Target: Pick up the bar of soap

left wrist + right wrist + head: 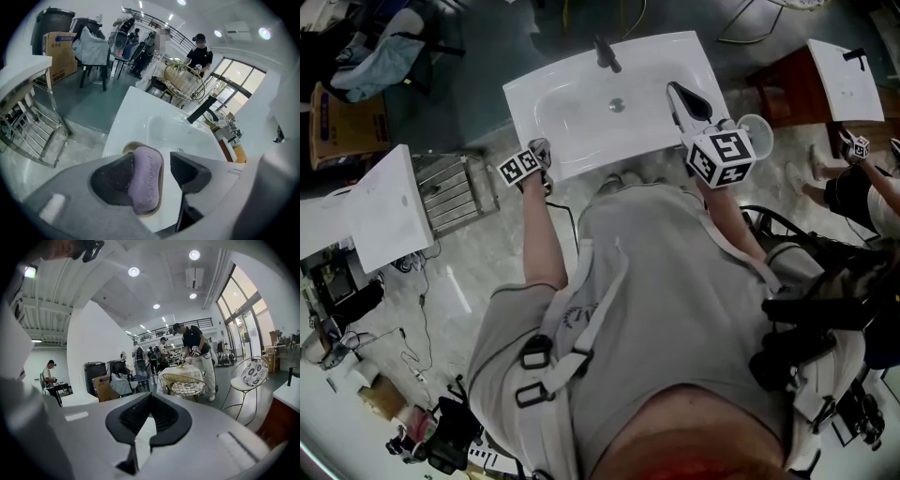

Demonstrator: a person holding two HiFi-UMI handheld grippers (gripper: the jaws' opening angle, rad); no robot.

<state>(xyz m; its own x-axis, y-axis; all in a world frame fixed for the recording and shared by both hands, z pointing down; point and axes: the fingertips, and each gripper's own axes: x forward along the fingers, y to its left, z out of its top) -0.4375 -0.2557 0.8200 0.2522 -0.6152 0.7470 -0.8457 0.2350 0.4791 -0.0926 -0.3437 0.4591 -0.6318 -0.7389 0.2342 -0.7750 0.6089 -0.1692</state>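
A lilac bar of soap (pixel 146 180) lies in a tan soap dish (pixel 127 146) on the front left corner of the white sink (pixel 572 122). My left gripper (pixel 152 161) straddles it. The left pad (pixel 115 180) rests against the bar, while a strip of white sink shows between the bar and the right pad (pixel 187 171). In the head view the left gripper (pixel 539 155) covers the soap. My right gripper (pixel 678 94) hangs above the sink's right side with its jaws shut on nothing; in its own view the right gripper (pixel 150 397) points out at the room.
A black faucet (pixel 607 54) stands at the back of the basin, with the drain (pixel 617 105) in front of it. A metal rack (pixel 450 187) and another white sink top (pixel 366 211) stand to the left. A wooden cabinet (pixel 783 89) and people are to the right.
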